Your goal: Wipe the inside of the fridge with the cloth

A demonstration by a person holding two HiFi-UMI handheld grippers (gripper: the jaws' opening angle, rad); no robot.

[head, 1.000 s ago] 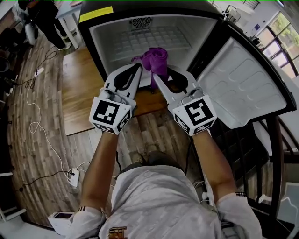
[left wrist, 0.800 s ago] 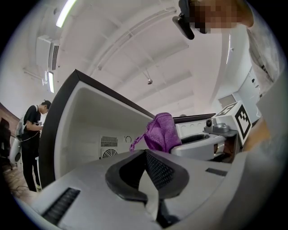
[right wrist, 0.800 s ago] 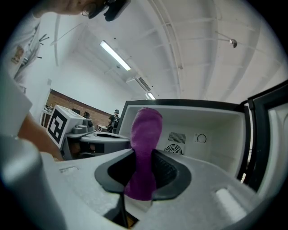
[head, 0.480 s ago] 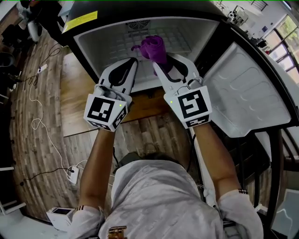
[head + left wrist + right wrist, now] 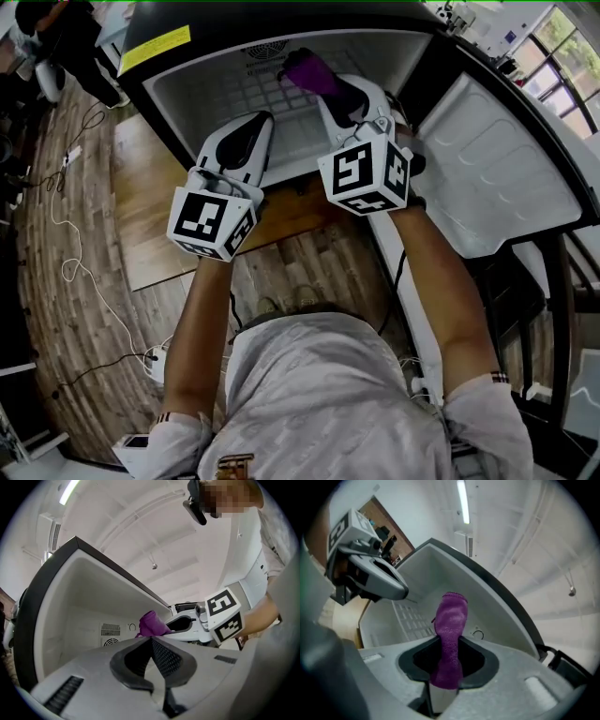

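A small black fridge [image 5: 178, 37] with a white inside stands open on the floor below me. My right gripper [image 5: 330, 86] reaches into its upper part, shut on a purple cloth [image 5: 309, 70] that sticks out past the jaws toward the back wall. That cloth [image 5: 450, 634] is pinched upright between the jaws in the right gripper view. My left gripper [image 5: 259, 120] hovers at the fridge's front edge, jaws together, holding nothing. In the left gripper view the cloth [image 5: 152, 623] and the right gripper [image 5: 161, 629] show ahead.
The fridge door [image 5: 497, 178] hangs open to the right. A wire shelf [image 5: 244, 94] and a vent [image 5: 267, 49] lie inside at the back. Wooden floor [image 5: 75, 253] with cables spreads left; a power strip [image 5: 155, 354] sits near my left elbow.
My right gripper has pushed forward and up into the fridge with the cloth. The left gripper has barely shifted.
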